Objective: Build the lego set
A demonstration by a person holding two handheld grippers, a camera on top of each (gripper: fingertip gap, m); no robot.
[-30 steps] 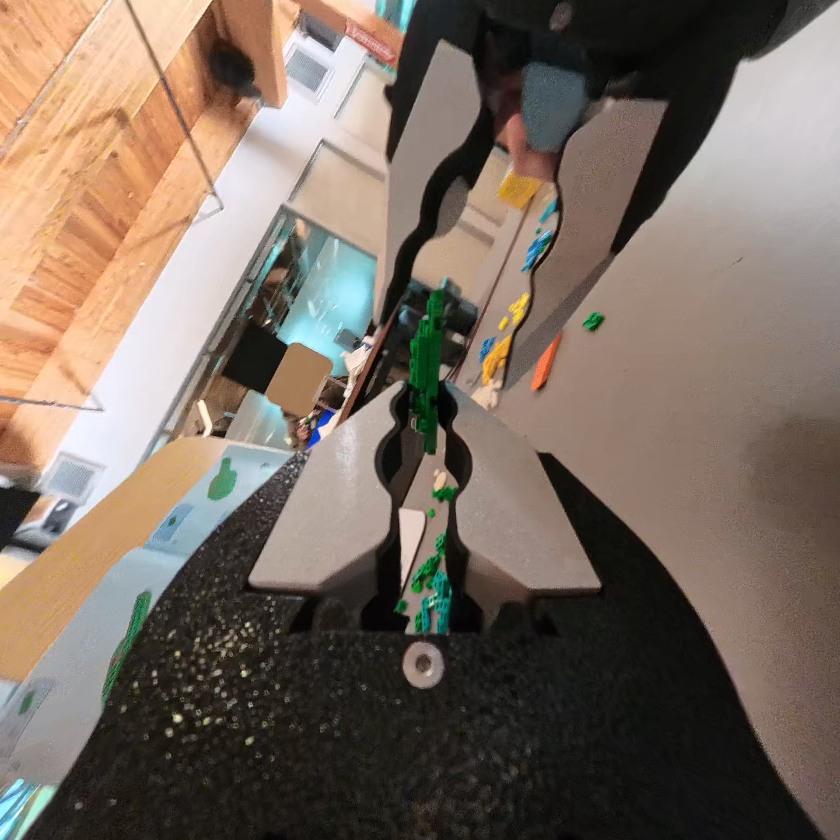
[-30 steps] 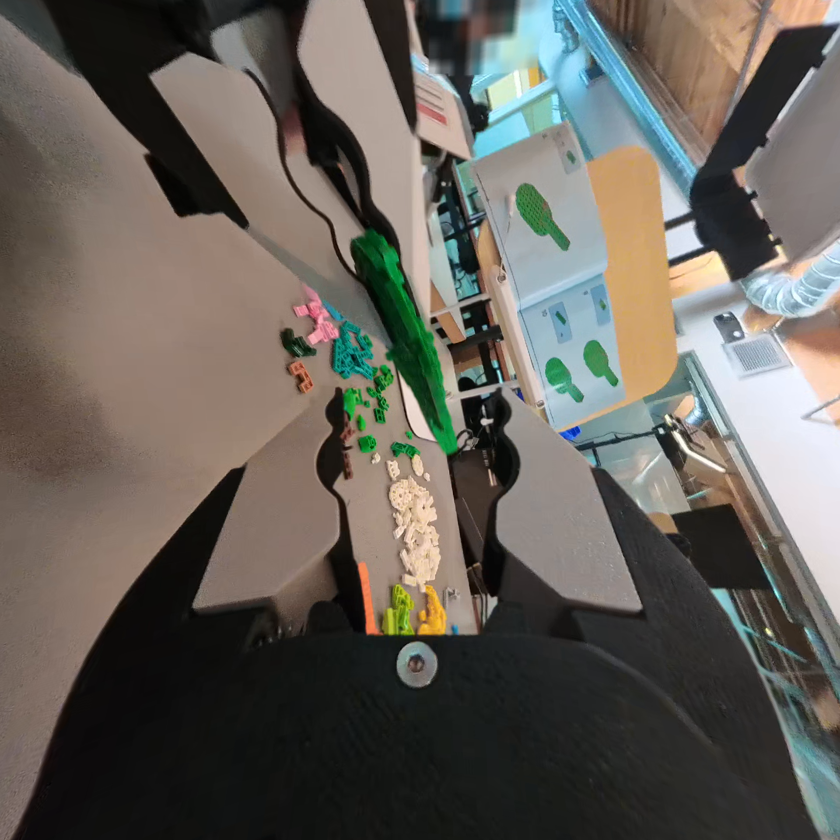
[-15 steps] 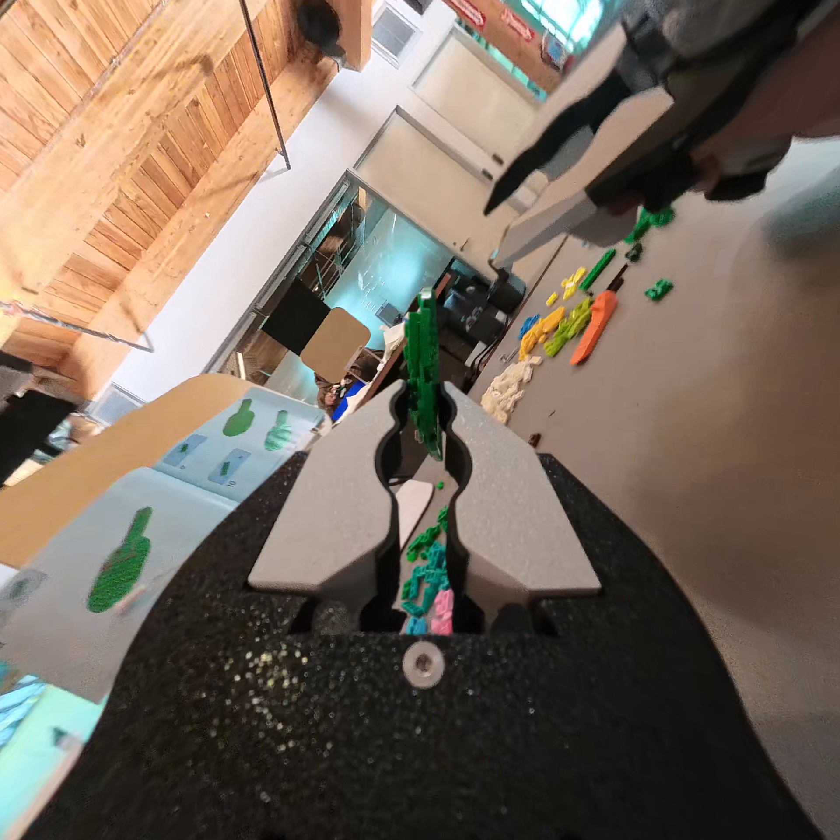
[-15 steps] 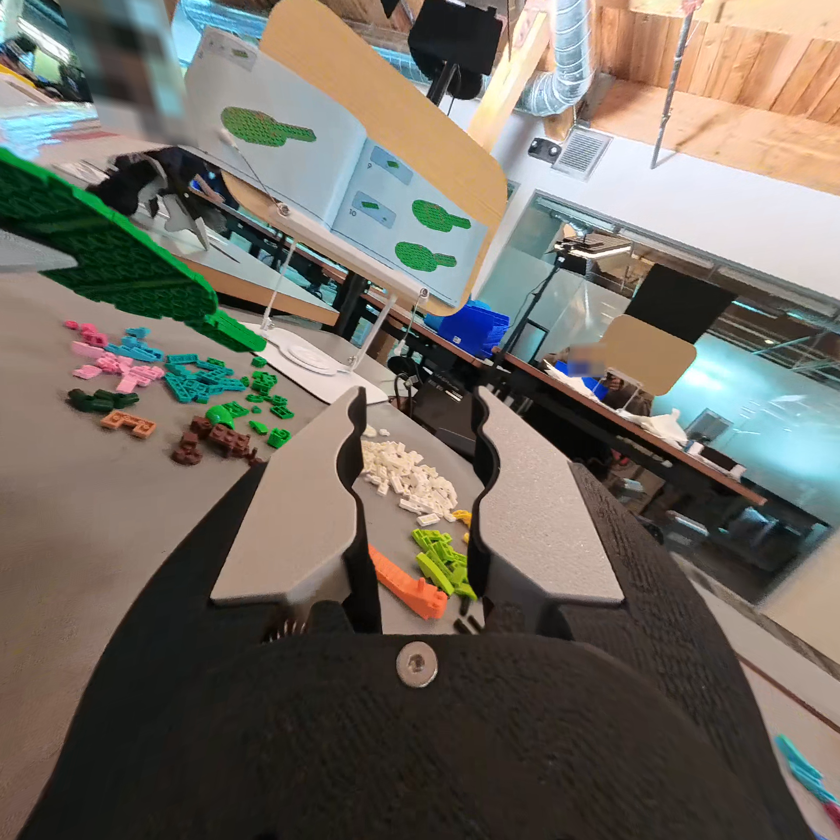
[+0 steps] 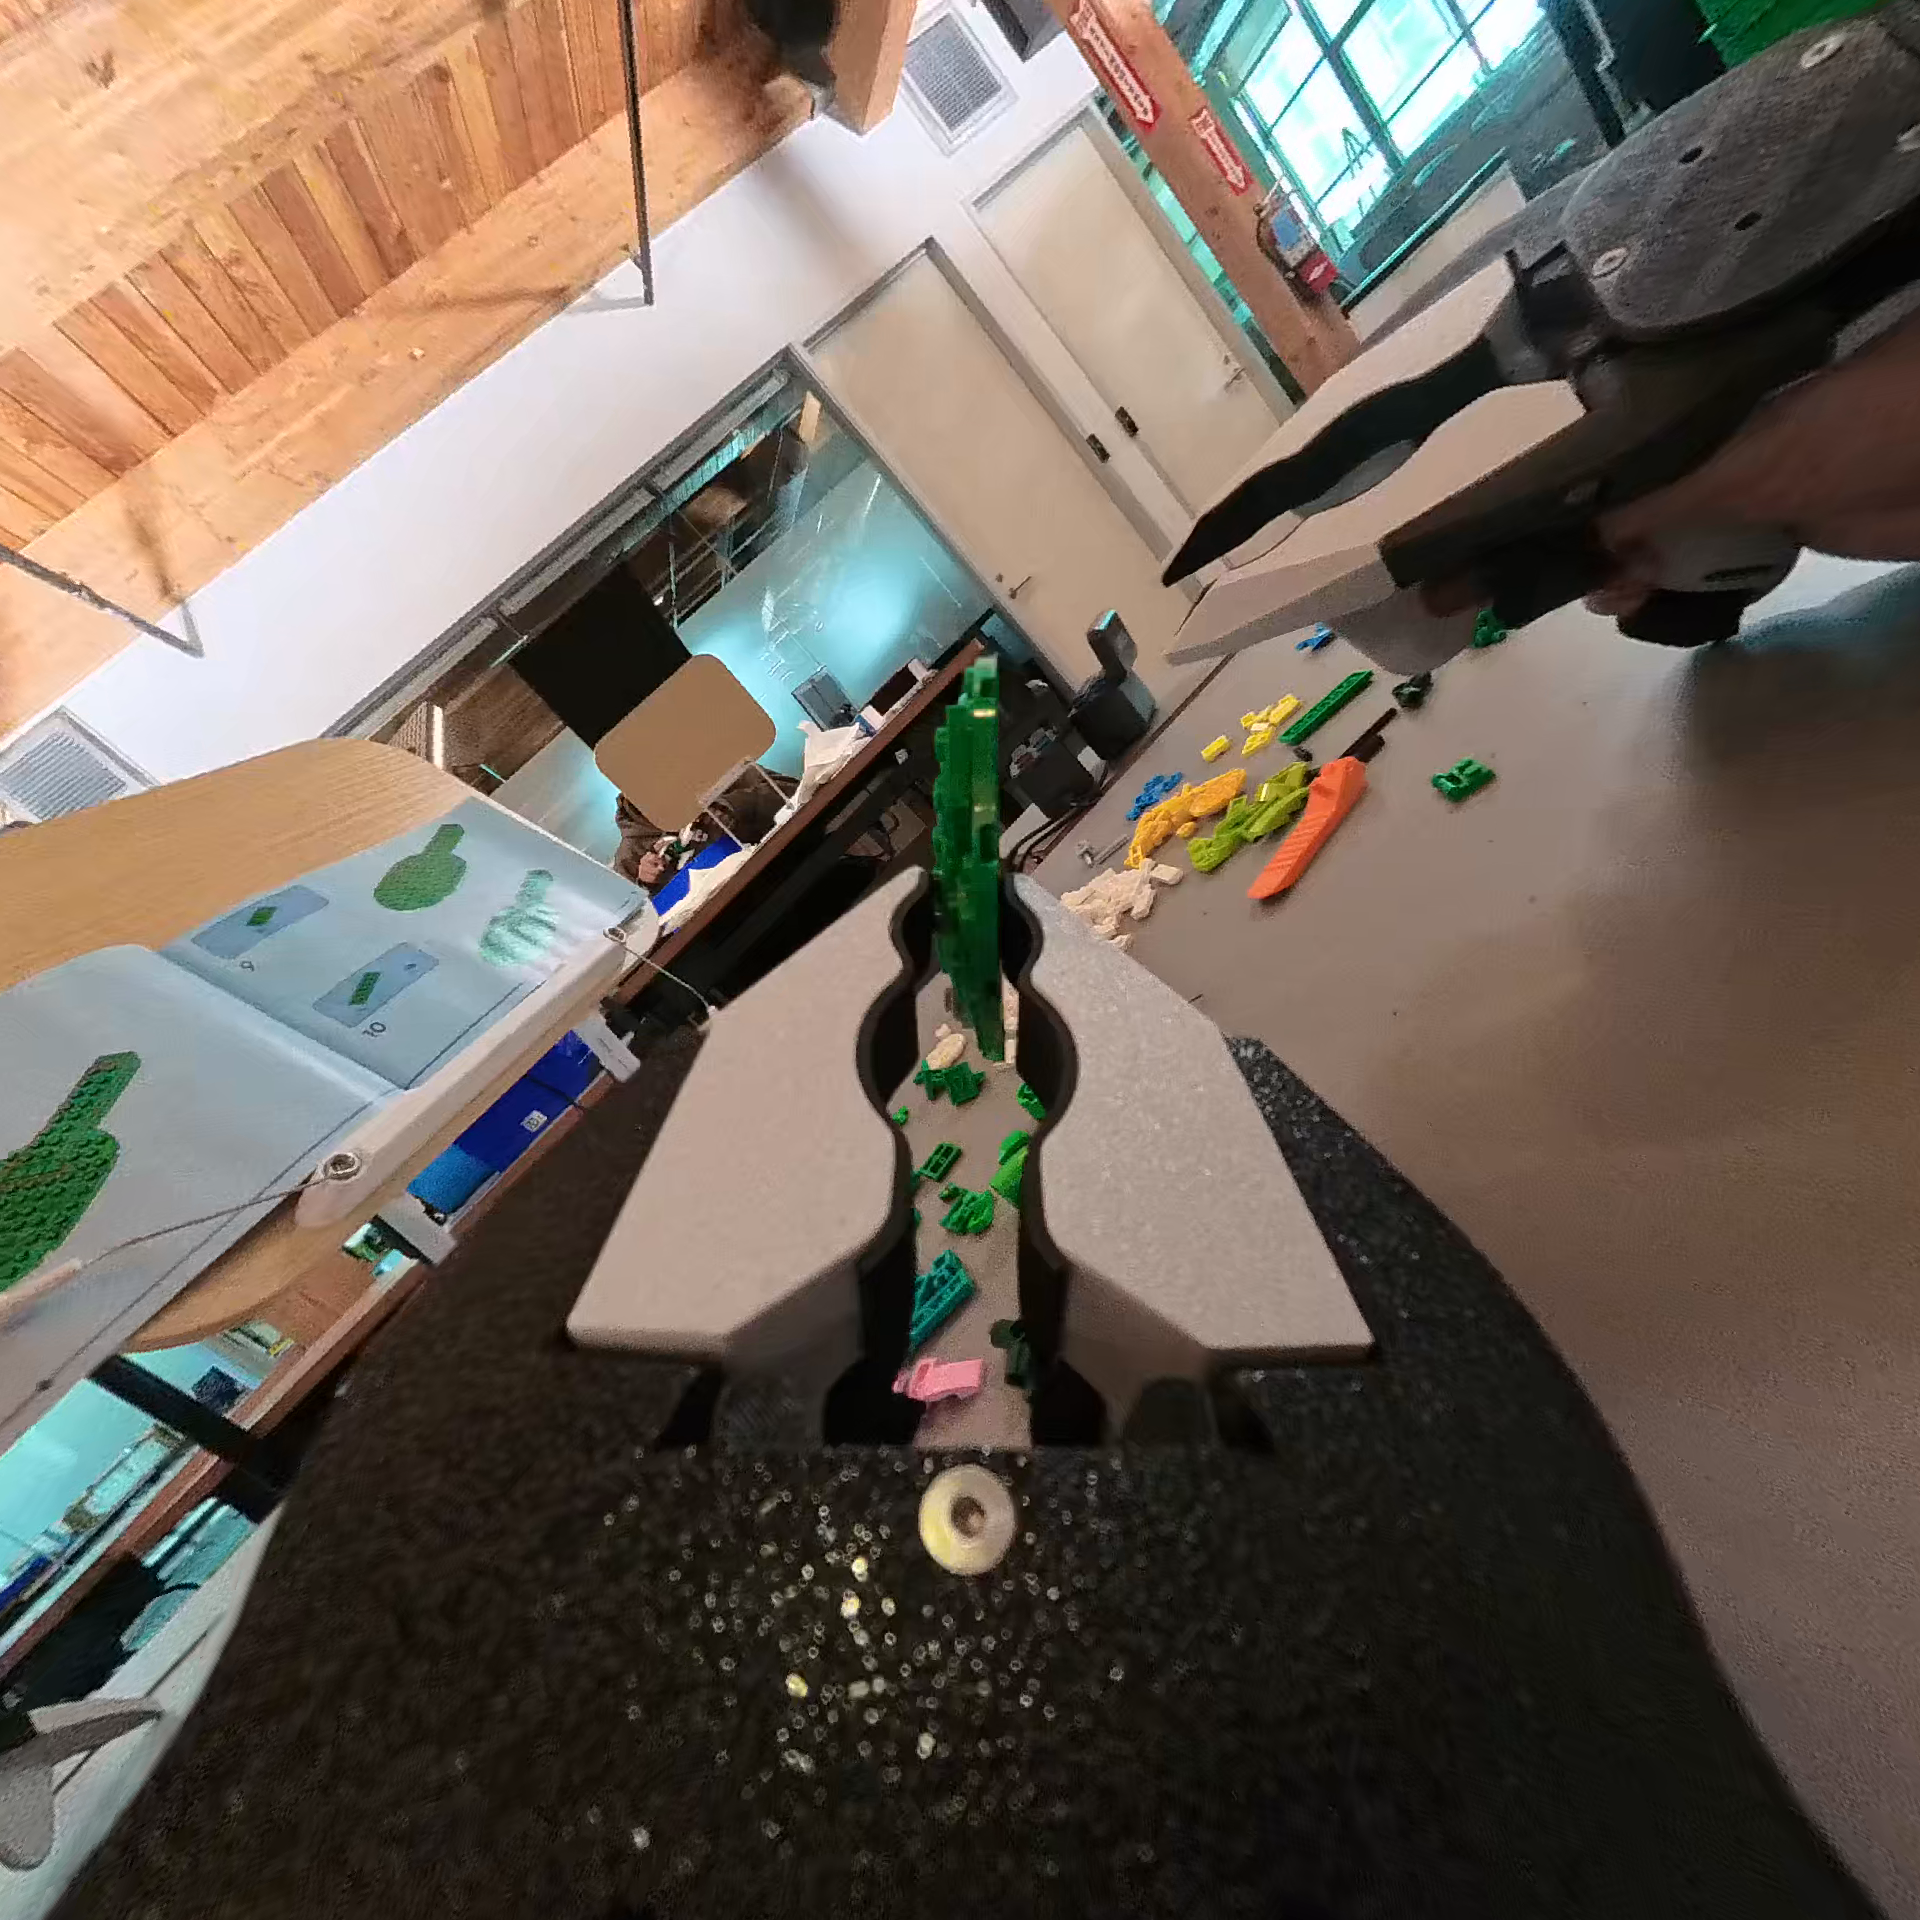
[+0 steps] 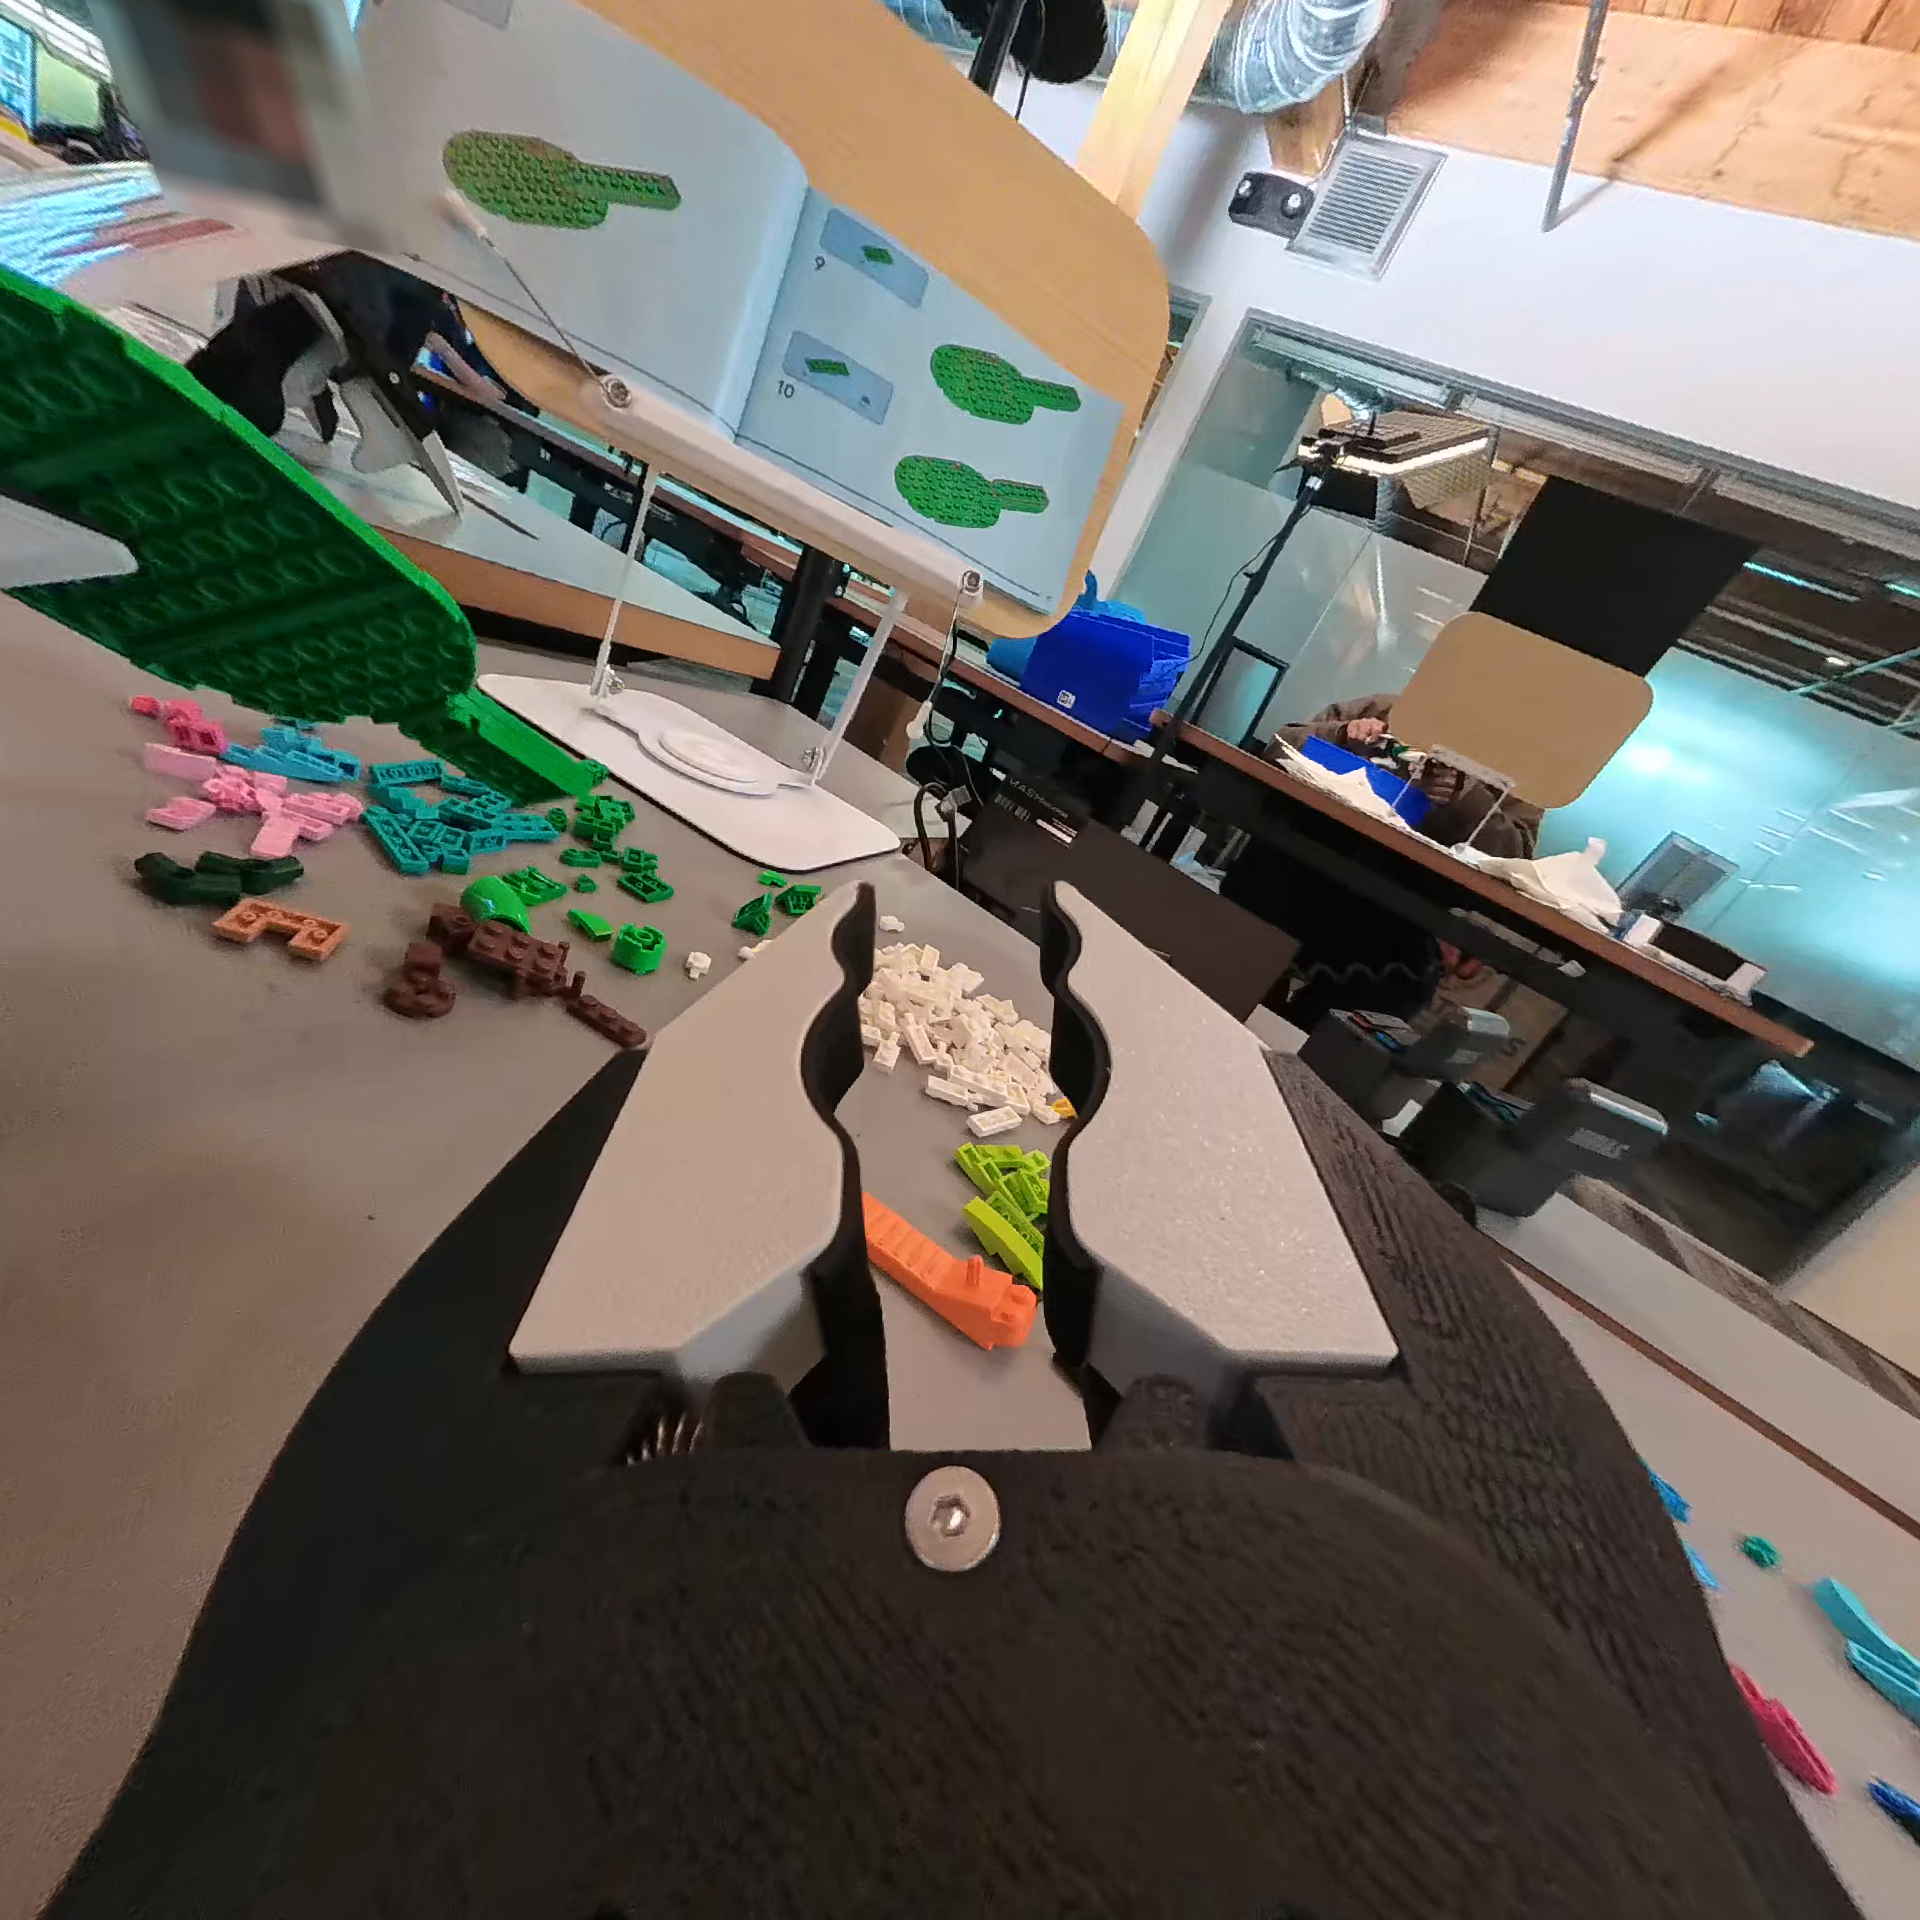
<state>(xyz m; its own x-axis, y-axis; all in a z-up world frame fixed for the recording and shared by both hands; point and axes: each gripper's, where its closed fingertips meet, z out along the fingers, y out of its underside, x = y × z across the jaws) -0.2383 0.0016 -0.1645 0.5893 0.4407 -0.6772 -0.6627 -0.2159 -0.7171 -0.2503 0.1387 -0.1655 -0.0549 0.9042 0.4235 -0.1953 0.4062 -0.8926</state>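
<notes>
While left jaws clamp the green plate [image 5: 968, 883] edge-on — right jaws gape, bare.

Green studded plate [image 5: 966, 831], orange tool [image 6: 940, 1273], white bricks [image 6: 951, 1029]

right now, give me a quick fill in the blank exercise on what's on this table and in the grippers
1. The left gripper is clamped on a flat plate built of ____ bricks.
2. The right gripper is open over a pile of ____ bricks.
3. The long wedge-shaped tool on the table is ____.

Missing words: green; white; orange
</notes>
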